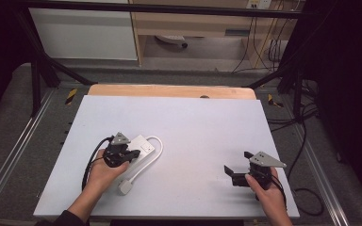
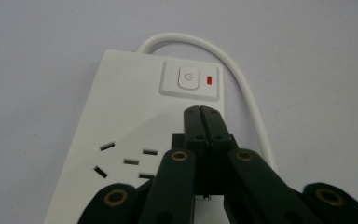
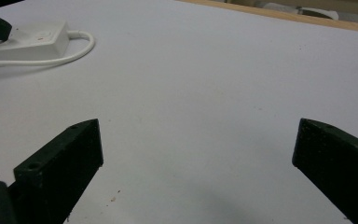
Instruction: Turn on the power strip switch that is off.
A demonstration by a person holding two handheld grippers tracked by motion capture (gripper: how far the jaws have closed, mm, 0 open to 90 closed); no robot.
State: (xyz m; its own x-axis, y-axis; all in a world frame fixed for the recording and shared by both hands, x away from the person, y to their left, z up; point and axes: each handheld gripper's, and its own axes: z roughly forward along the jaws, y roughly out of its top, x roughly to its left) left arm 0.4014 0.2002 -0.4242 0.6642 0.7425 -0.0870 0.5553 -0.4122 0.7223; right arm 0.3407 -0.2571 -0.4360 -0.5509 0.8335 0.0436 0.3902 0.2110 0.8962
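Observation:
A white power strip (image 1: 144, 144) lies on the left of the white table top (image 1: 193, 127). Its cable (image 1: 156, 153) loops round to a white plug (image 1: 125, 187) near the front. In the left gripper view the strip (image 2: 121, 107) shows a power button (image 2: 189, 78), a red light (image 2: 209, 80) and socket holes (image 2: 126, 161). My left gripper (image 2: 200, 111) is shut with nothing between its jaws, its tips over the strip just short of the button; I cannot tell whether they touch it. In the high view this left gripper (image 1: 134, 153) covers part of the strip. My right gripper (image 3: 198, 144) stands open over bare table, also seen at front right (image 1: 238, 163).
A wooden board edge (image 1: 169, 90) runs along the far side of the table. Black frame legs and cables (image 1: 306, 141) lie on the floor to the right. In the right gripper view the power strip (image 3: 28, 39) lies far off at the upper left.

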